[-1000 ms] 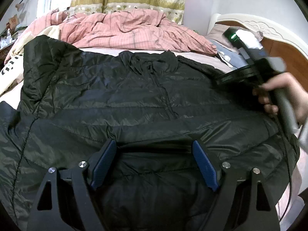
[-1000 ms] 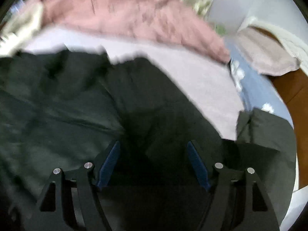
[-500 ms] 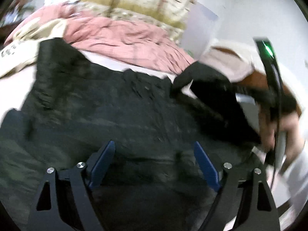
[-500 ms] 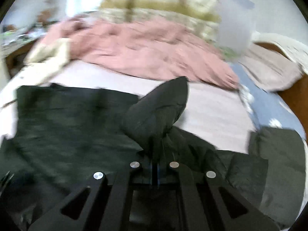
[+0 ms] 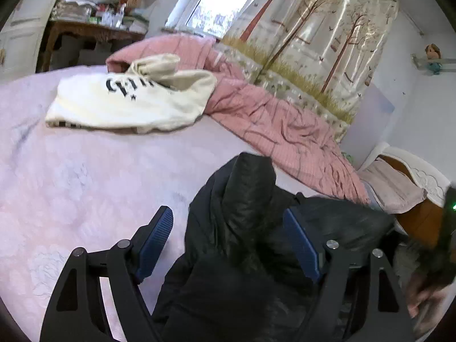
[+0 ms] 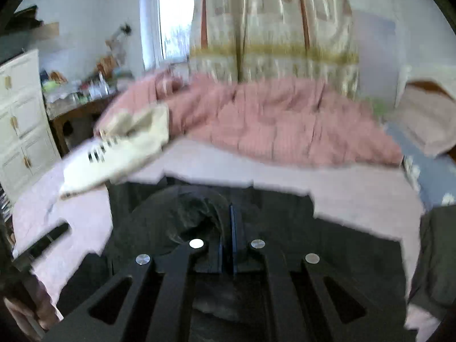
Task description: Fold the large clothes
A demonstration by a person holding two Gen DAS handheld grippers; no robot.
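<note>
Since a second ago my right gripper (image 6: 227,239) has clamped, apparently on the black quilted puffer jacket (image 5: 245,199) lying on the pink bedsheet (image 5: 85,176) and lifted it; left gripper (image 5: 228,245) gapes empty. Light, slippery; grip seams.

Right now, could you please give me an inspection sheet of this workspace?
Surface: bed, pale pink cover.
Job's things: black jacket, bunched, partly lifted.
Clutter: cream sweatshirt, pink quilt, pillow.
Grippers: left gripper open, jacket between its fingers, untouched; right gripper shut on jacket fabric.
Cables: nothing seen.
Surroundings: curtain, window, cluttered side table, white drawers.
</note>
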